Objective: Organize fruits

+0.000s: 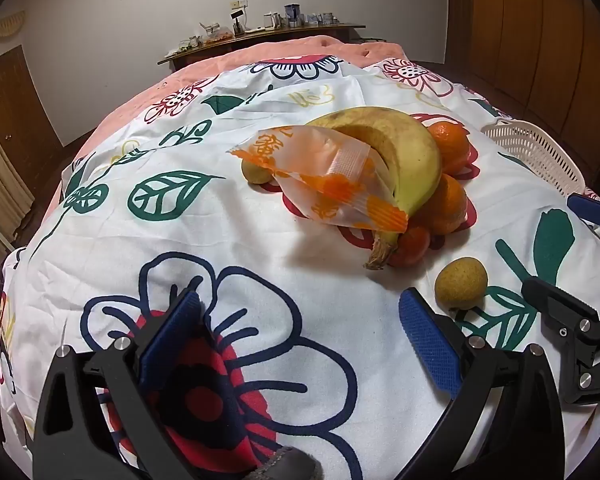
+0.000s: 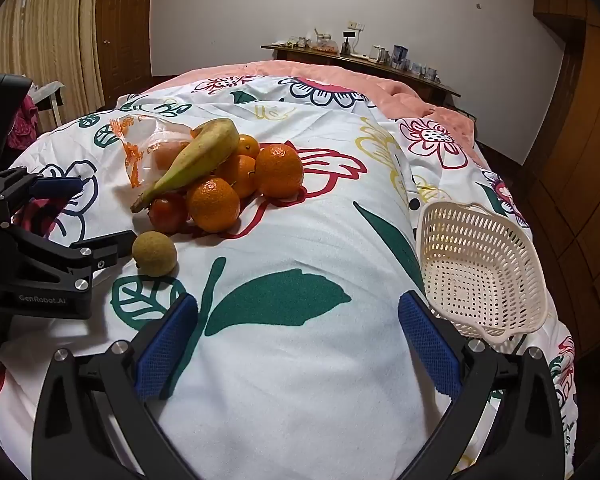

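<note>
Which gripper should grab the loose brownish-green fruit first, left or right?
Left, probably. The brownish-green fruit lies just beyond the open left gripper, by its right finger. The right gripper, also open, has the basket beside it, handy for receiving.

White wall (image 2: 260,8), wooden door (image 2: 124,28), beige curtains (image 2: 48,36), cluttered wooden sideboard (image 2: 364,65), dark wood wardrobe (image 1: 540,40), floral-quilted bed (image 2: 300,240)

Two downward wrist views, shared fruit pile (image 1: 380,184)
</note>
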Available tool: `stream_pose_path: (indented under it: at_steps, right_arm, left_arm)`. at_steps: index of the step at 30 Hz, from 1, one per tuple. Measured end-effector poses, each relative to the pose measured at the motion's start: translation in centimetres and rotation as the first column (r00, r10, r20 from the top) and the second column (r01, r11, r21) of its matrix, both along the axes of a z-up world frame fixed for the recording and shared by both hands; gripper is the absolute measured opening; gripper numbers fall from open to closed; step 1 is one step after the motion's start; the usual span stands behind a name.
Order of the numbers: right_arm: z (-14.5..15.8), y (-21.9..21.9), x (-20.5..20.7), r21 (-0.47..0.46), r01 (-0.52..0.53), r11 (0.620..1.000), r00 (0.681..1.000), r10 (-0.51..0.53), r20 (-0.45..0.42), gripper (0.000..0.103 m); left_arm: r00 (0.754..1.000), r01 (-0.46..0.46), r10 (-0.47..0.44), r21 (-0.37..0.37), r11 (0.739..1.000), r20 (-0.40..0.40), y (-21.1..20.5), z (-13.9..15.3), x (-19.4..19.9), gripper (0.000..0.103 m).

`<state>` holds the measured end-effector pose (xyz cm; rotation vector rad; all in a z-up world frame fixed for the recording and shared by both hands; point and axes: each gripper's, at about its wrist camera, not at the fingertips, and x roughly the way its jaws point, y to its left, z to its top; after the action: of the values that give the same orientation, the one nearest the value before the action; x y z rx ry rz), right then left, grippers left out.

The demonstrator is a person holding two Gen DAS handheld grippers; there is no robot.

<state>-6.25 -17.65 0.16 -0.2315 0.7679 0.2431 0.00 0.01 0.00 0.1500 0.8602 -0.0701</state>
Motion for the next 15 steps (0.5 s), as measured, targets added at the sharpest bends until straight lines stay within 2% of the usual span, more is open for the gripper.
stream_pose_path:
  at_steps: [15]
  right_arm:
    - [-0.16,0.0,-0.34,0.003,0.012,1.0,1.0,-0.012,0.021,0.098]
  left_arm:
    - [1.0,-0.001,0.001,0.007,1.0,0.004,0.01,-0.03,0.14,0.101]
